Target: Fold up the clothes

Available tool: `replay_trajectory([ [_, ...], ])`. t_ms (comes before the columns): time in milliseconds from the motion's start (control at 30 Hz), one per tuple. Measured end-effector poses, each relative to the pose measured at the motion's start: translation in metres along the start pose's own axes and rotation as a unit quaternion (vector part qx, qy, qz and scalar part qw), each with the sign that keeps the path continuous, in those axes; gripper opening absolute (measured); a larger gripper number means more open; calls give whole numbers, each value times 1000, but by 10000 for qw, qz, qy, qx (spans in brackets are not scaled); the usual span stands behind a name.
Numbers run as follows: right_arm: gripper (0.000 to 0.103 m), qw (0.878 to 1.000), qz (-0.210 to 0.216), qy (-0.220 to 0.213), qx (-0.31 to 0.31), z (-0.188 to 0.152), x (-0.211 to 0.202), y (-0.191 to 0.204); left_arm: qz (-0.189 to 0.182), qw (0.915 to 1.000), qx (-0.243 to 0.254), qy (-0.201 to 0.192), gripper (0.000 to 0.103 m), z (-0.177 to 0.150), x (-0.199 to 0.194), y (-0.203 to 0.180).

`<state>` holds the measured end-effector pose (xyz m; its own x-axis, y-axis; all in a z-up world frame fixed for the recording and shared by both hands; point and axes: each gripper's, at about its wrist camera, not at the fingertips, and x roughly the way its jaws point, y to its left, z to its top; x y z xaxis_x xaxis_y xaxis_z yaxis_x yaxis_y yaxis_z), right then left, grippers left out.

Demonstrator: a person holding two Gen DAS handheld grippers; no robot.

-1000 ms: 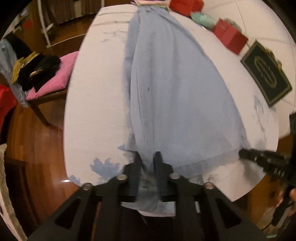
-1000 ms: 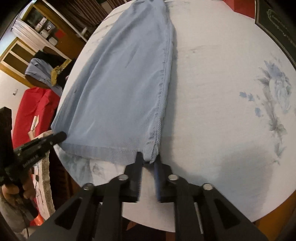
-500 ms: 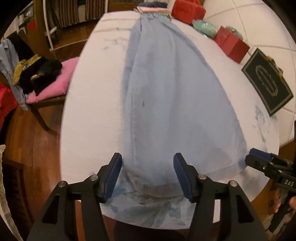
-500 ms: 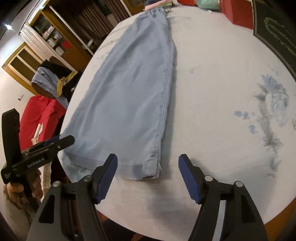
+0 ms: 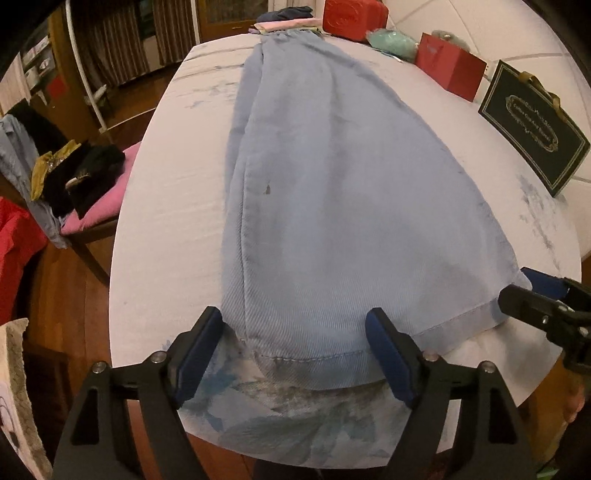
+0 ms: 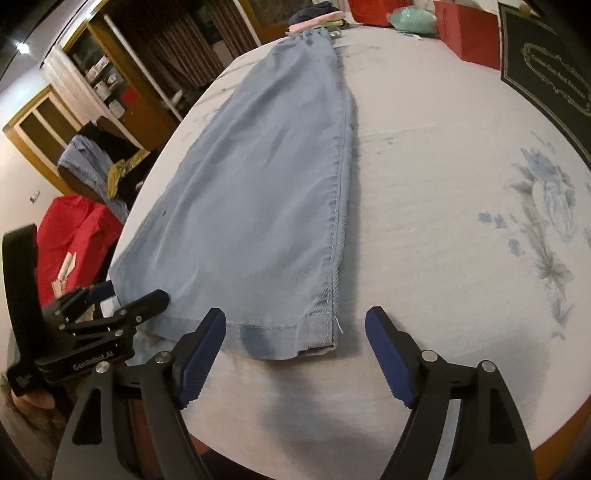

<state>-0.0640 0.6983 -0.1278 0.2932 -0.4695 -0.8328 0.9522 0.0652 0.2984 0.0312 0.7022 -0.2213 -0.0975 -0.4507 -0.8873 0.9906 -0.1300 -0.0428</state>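
Across the white tablecloth (image 5: 173, 192) with its faded blue flower print lies a pair of light blue trousers (image 5: 332, 206), folded lengthwise with one leg over the other and stretched flat from the near edge of the table right up to the far side, where the waistband (image 6: 314, 35) sits just beside a small stack of folded clothes (image 5: 284, 23). Down at the hem, the left gripper (image 5: 295, 354) hovers with its blue-padded jaws spread wide, one on each side of the near left corner of the hem (image 5: 306, 356), gripping nothing. Over on the other side the right gripper (image 6: 295, 354) is just as wide open, its jaws framing the right corner of the hem (image 6: 325, 332) and bare cloth, not touching the fabric as far as the view shows. Each camera catches the other tool at its edge, low beside the hem. A small dark spot (image 5: 266, 189) marks the upper leg near the left seam. Along the far right of the table stand a red box (image 5: 354, 18), a red gift bag (image 5: 452, 70), a mint green bundle (image 5: 393, 38) and a black gift bag with gold lettering (image 5: 533, 125). Off to the left, a chair with a pink cushion (image 5: 107, 199) carries a heap of dark clothes (image 5: 85, 173).
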Motion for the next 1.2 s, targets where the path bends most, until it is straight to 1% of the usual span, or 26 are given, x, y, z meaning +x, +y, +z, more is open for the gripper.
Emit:
replay_trajectory([
  [33,76,9999,-68,37,-112,0,0,2,17,10000,-28,25,78,1,0,2],
  [67,70,9997,-161,49,-201,0,1,3,24,10000,-85,-2,78,1,-3,3],
  [100,66,9997,-155,33,-205,-1,-1,2,83,9998,-130,-89,78,1,-6,6],
  [133,65,9997,-149,17,-210,-2,-2,1,165,9995,-164,-191,78,1,-9,11],
  [167,64,9997,-143,1,-215,-3,-4,0,160,9994,-202,-211,78,1,-9,15],
  [233,64,9998,-64,-43,-179,-5,-6,-3,-46,9996,-276,-19,79,2,-1,19],
  [367,63,9990,-192,-179,-350,-5,-5,2,104,9999,-11,-74,79,-2,5,5],
  [467,62,9971,-397,-246,-606,-3,0,12,133,9998,-101,-90,79,-2,7,3],
  [500,57,9961,-492,-280,-674,-3,1,15,139,9998,-116,-88,79,-2,6,0],
  [533,54,9947,-630,-308,-754,-4,2,17,140,9998,-130,-91,79,-3,5,-1],
  [567,44,9930,-761,-335,-836,-5,3,20,141,9998,-145,-94,75,-3,4,-3],
  [600,34,9917,-826,-352,-919,-6,2,23,142,9997,-160,-97,68,-4,4,-5],
  [633,29,9921,-762,-337,-933,-6,2,24,143,9997,-174,-100,64,-4,3,-7],
  [667,27,9925,-707,-322,-949,-7,2,26,84,9997,-196,-103,55,-5,1,-6],
  [700,27,9922,-711,-316,-976,-7,2,27,1,9997,-220,-105,46,-7,-2,-4],
  [800,26,9932,-611,-357,-925,-8,0,22,-250,9992,-291,-113,40,-11,-9,3],
  [900,26,9942,-497,-342,-892,-8,0,19,-501,9980,-363,-120,40,-16,-16,9],
  [933,26,9943,-472,-335,-895,-7,0,19,-538,9980,-304,-126,40,-16,-17,10],
  [1033,26,9953,-390,-304,-829,-4,1,16,-512,9985,-123,-166,40,-19,-18,7],
  [1133,27,9960,-377,-300,-750,-3,2,16,-533,9982,-188,-177,40,-18,-17,5],
  [1167,27,9957,-406,-311,-777,-4,2,17,-472,9986,-184,-161,40,-18,-18,4],
  [1200,27,9954,-444,-316,-794,-5,2,19,-391,9990,-163,-148,35,-18,-19,4],
])
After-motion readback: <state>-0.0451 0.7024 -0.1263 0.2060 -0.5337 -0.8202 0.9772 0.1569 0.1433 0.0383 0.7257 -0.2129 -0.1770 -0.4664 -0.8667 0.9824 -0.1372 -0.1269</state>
